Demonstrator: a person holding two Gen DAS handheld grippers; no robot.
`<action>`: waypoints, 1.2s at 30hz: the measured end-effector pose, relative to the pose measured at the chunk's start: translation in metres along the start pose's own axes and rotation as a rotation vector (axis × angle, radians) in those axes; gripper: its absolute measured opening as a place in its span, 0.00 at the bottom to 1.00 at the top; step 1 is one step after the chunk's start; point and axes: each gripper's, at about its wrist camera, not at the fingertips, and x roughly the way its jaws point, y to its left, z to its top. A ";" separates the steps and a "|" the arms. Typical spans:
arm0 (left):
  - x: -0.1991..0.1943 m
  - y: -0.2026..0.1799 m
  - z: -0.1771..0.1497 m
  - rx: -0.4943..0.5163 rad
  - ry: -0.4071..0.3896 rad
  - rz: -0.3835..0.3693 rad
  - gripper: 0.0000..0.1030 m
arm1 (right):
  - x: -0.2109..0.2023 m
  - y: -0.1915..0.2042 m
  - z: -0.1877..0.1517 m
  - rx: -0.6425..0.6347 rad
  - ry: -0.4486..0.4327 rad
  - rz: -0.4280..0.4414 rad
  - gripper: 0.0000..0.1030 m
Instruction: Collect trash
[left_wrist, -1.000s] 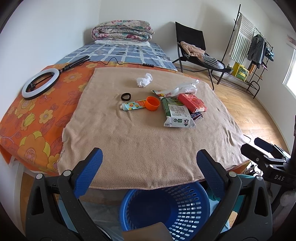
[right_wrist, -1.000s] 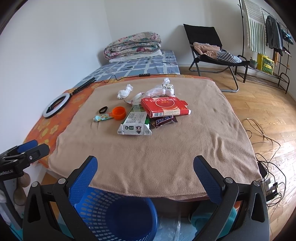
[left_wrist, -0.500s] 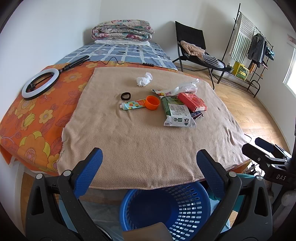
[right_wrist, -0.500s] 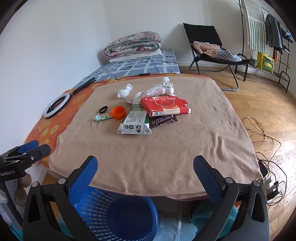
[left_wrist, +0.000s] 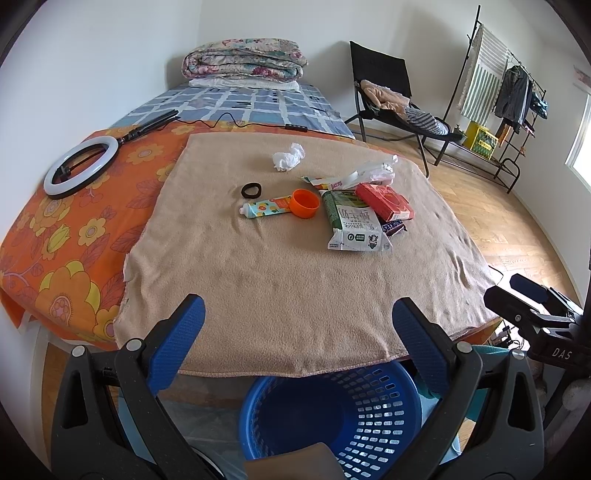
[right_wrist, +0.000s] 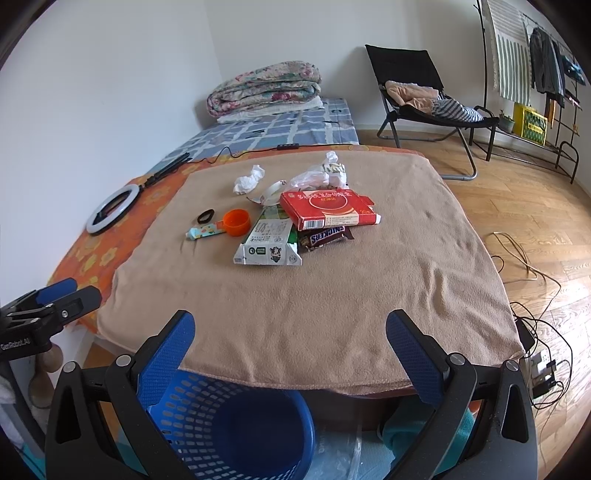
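Observation:
Trash lies mid-blanket on the bed: a red box (right_wrist: 328, 208), a green-white milk carton (right_wrist: 269, 242), a Snickers wrapper (right_wrist: 325, 236), a crumpled tissue (right_wrist: 249, 179), a clear plastic bag (right_wrist: 321, 173), an orange cup (right_wrist: 236, 221), a small tube (right_wrist: 205, 230) and a black ring (right_wrist: 205, 216). A blue basket (left_wrist: 328, 413) stands on the floor below the bed's near edge. My left gripper (left_wrist: 295, 326) and right gripper (right_wrist: 290, 338) are both open and empty, held over the basket, short of the trash. The carton (left_wrist: 352, 223) and box (left_wrist: 384, 201) also show in the left wrist view.
A tan blanket (left_wrist: 288, 273) covers the orange floral bed. A ring light (left_wrist: 79, 166) lies at the left. A folded quilt (left_wrist: 245, 62) sits at the back. A black chair (right_wrist: 424, 99), clothes rack (left_wrist: 506, 92) and floor cables (right_wrist: 532, 295) are to the right.
Both grippers have drifted slightly; the scene is nearly unchanged and both stay open and empty.

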 end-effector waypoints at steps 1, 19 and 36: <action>0.000 0.000 0.000 0.000 0.000 0.000 1.00 | 0.000 0.000 0.000 0.000 0.000 0.000 0.99; 0.011 0.016 -0.008 -0.034 0.031 0.004 1.00 | 0.009 0.001 0.000 0.011 0.031 0.000 0.99; 0.032 0.024 0.010 -0.063 0.070 0.026 1.00 | 0.023 -0.011 0.010 0.076 0.026 0.031 0.99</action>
